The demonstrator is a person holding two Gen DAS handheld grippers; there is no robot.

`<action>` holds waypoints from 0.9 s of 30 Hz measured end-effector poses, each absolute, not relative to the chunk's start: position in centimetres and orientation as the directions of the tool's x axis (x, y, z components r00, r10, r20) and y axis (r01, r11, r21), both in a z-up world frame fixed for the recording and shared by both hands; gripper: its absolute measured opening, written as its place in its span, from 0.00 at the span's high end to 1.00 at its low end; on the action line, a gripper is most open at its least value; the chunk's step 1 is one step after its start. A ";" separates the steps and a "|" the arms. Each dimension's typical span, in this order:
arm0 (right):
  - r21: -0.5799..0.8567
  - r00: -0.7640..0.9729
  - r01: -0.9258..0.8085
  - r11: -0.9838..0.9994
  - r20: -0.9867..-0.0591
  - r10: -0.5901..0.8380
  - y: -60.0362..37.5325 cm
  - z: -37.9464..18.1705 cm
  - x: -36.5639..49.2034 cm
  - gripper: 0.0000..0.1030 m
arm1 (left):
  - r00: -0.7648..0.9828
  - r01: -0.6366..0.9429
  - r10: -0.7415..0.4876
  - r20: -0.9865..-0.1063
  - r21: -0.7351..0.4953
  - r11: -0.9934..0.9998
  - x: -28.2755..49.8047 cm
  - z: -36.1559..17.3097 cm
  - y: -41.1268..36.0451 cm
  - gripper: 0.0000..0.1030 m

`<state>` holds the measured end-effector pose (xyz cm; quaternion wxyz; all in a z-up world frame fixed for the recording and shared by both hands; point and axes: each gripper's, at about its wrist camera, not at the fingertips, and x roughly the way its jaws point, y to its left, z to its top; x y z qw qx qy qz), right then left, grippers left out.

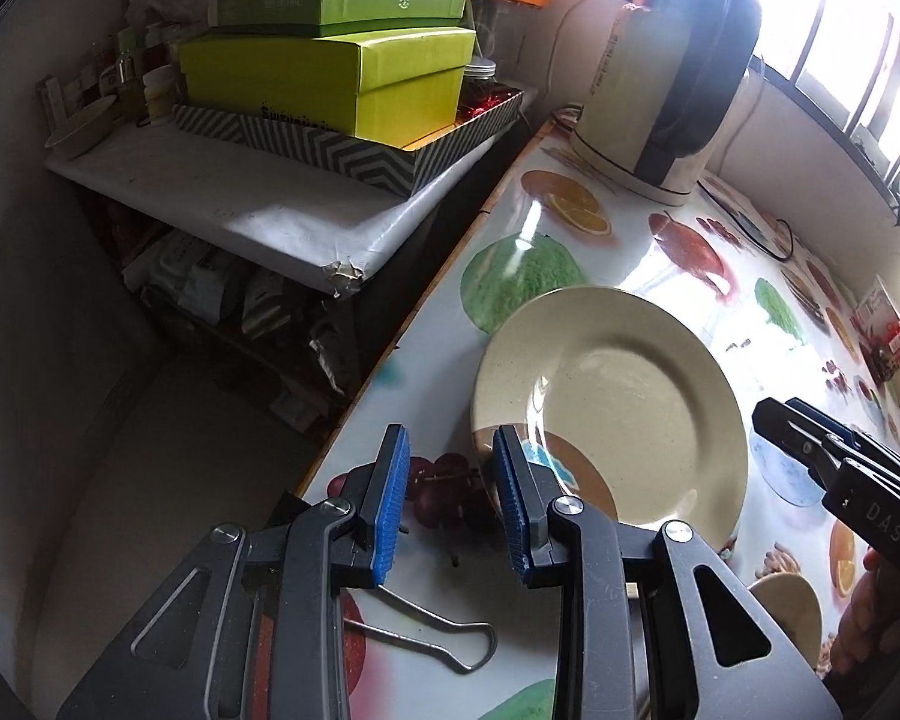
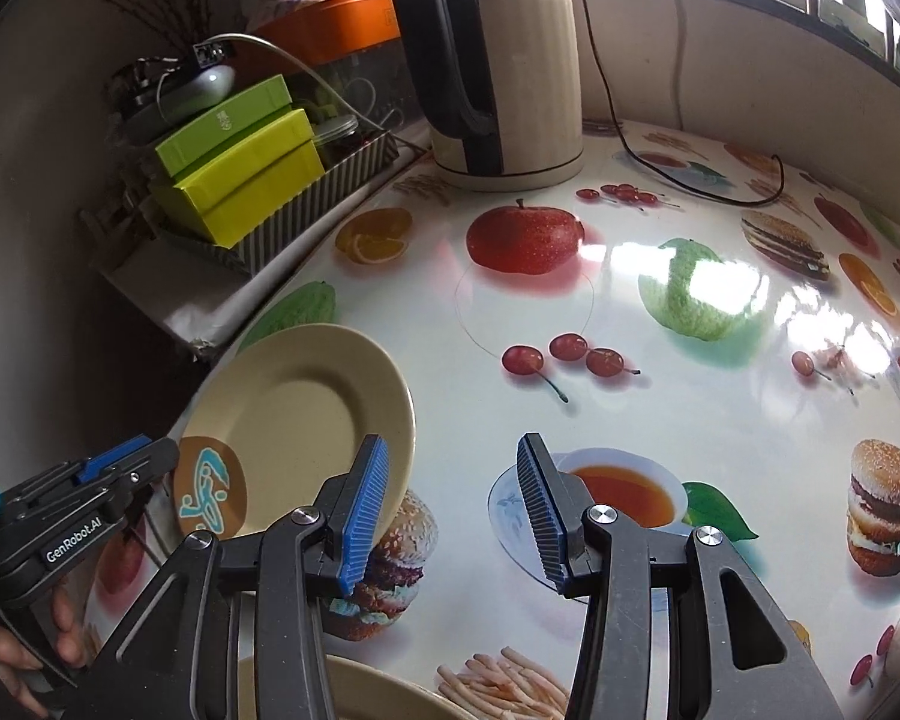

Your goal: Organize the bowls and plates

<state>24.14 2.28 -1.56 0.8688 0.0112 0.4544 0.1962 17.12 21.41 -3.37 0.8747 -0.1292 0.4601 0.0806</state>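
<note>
The round beige plate (image 1: 618, 402) lies just right of your left gripper (image 1: 450, 504) — both grippers' jaws (image 2: 444, 516) half-open, holding nothing.

Left gripper (image 1: 450, 504) over near table edge, jaws parted, nothing between the blue pads. Its right pad overlaps the near-left rim of a cream plate (image 1: 618, 402) lying flat on the fruit-print tablecloth (image 1: 570, 222). Binder clip (image 1: 432, 636) on the cloth beneath the gripper. Right gripper (image 1: 768, 426) beside plate's right rim. Cream kettle (image 1: 660, 90) behind; green boxes (image 1: 342, 54) on side shelf
</note>
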 end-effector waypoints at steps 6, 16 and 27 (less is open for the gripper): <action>0.222 0.481 -0.338 0.915 -0.794 0.371 2.9 -2.4 24.9 0.57 | 0.563 -0.260 0.008 -0.826 -0.168 0.951 17.7 -3.5 21.4 0.71; 0.228 0.458 -0.361 0.904 -0.801 0.386 3.8 -2.9 25.5 0.70 | 0.559 -0.231 -0.008 -0.829 -0.166 0.959 18.1 -3.8 20.4 0.71; 0.258 0.444 -0.375 0.890 -0.793 0.417 3.9 -3.1 25.6 0.86 | 0.569 -0.216 0.019 -0.822 -0.128 0.968 18.1 -3.6 19.9 0.80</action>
